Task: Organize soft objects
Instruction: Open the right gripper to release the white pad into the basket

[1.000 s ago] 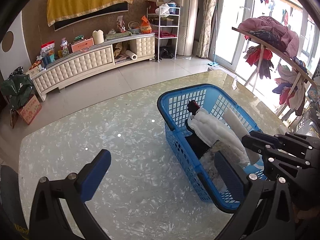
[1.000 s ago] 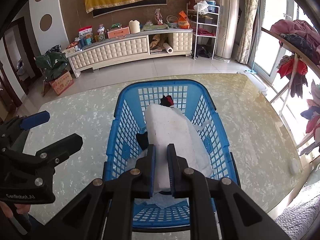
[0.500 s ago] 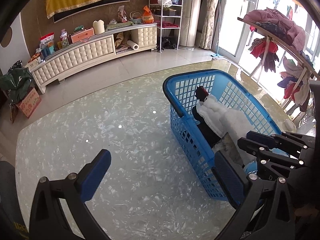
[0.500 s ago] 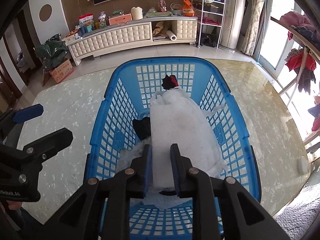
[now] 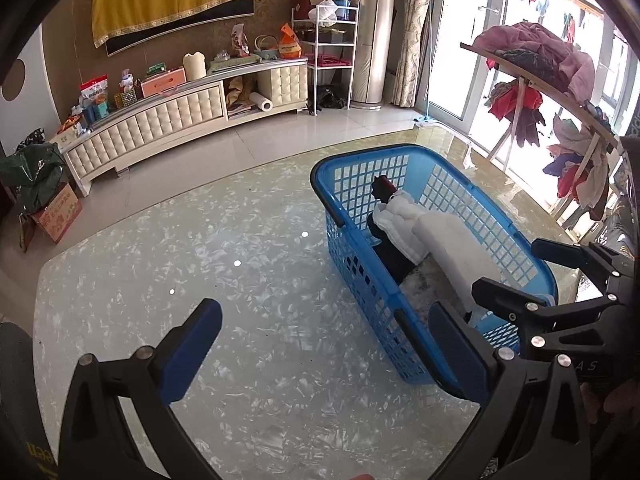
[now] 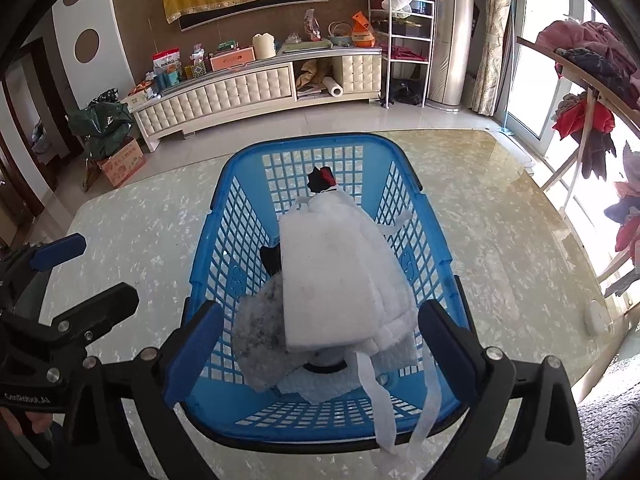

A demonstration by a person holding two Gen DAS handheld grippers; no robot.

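Note:
A blue plastic basket (image 6: 232,216) stands on the marble table and also shows in the left wrist view (image 5: 340,196). A folded white cloth (image 6: 332,276) lies on top of grey and black soft items inside it; it also shows in the left wrist view (image 5: 448,240). A white strap (image 6: 384,408) hangs over the near rim. My right gripper (image 6: 320,344) is open over the near end of the basket, holding nothing. My left gripper (image 5: 324,344) is open and empty over the table, left of the basket.
A marble-patterned table (image 5: 200,272) carries the basket. A white TV cabinet (image 6: 240,92) with clutter stands against the far wall. A clothes rack (image 5: 552,80) with garments is at the right. A cardboard box (image 6: 120,160) sits on the floor at left.
My right gripper opened and let go of the white cloth, which now lies in the basket. The left gripper stayed open and shifted a little.

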